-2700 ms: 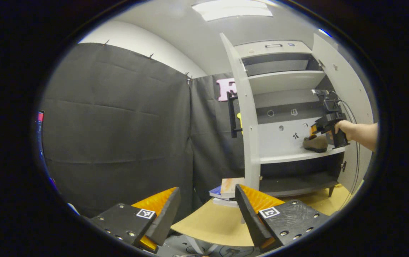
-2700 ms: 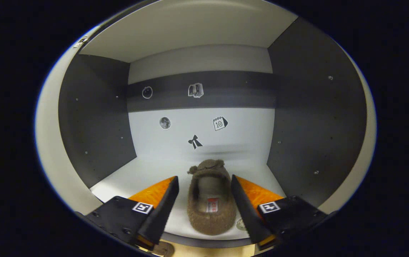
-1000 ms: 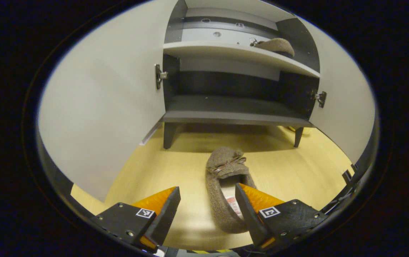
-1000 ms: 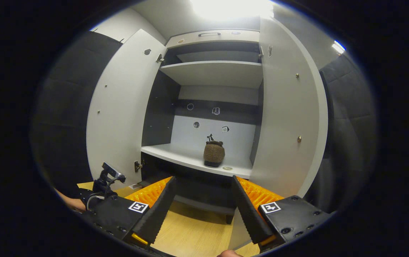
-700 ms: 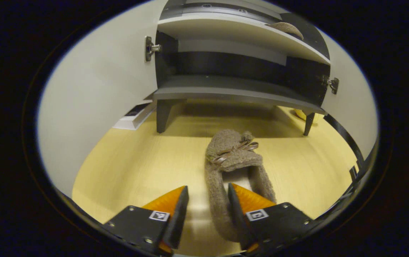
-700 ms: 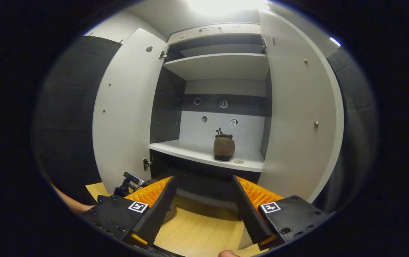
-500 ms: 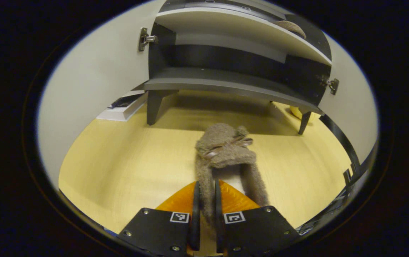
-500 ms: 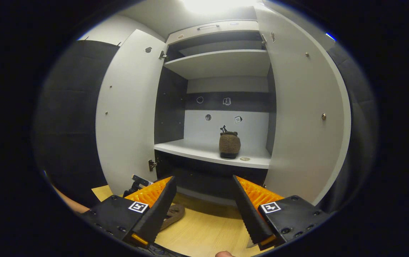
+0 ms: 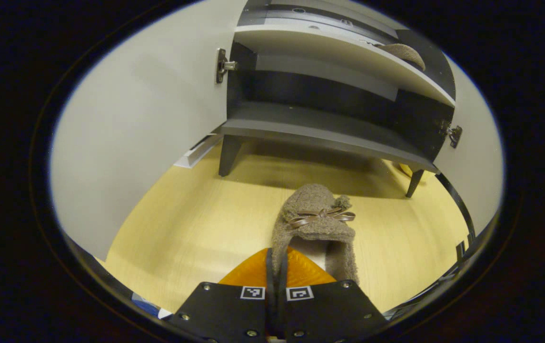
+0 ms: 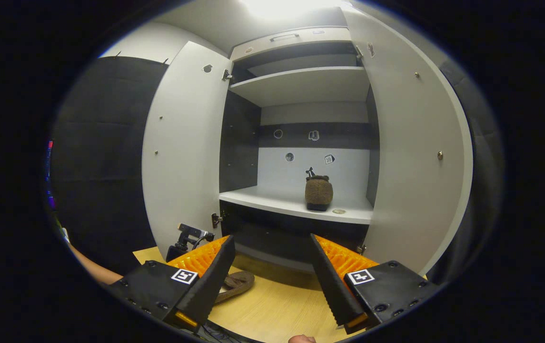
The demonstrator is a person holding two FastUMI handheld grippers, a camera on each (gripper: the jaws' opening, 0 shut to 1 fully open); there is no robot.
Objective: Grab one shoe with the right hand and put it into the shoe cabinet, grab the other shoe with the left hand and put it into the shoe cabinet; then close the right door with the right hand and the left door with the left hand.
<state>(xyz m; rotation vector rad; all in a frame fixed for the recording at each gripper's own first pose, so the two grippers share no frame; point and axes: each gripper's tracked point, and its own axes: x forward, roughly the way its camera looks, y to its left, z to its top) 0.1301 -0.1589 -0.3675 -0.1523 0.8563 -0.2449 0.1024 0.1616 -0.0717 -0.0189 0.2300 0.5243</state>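
1. In the left gripper view, the left gripper [image 9: 275,271] was clamped on the left side wall of the brown fuzzy slipper [image 9: 315,224], both fingers pressed together on that wall right at the bottom of the view.
2. Ahead of those fingers the slipper pointed away, its toe with a thin bow [image 9: 320,216] farthest from the tool; it lay over the pale wooden floor [image 9: 196,224], and I could not tell whether it touched the floor.
3. Farther ahead stood the shoe cabinet [image 9: 329,133] on dark legs, its bottom shelf dark and bare.
4. The open left door [image 9: 134,128] stood to the left of the tool, and the open right door [image 9: 477,157] to the far right.
5. Up and to the right, on the white shelf [image 9: 348,52], the second slipper [image 9: 403,50] rested.
6. In the right gripper view, the right gripper [image 10: 272,276] had its fingers spread wide apart, holding nothing.
7. Just beyond its left finger the held slipper's toe [image 10: 236,283] showed above the floor, with the other gripper's body [image 10: 186,240] and a forearm [image 10: 96,271] farther left.
8. Straight ahead and well apart, the second slipper [image 10: 319,192] sat upright on the white shelf between the two open doors.
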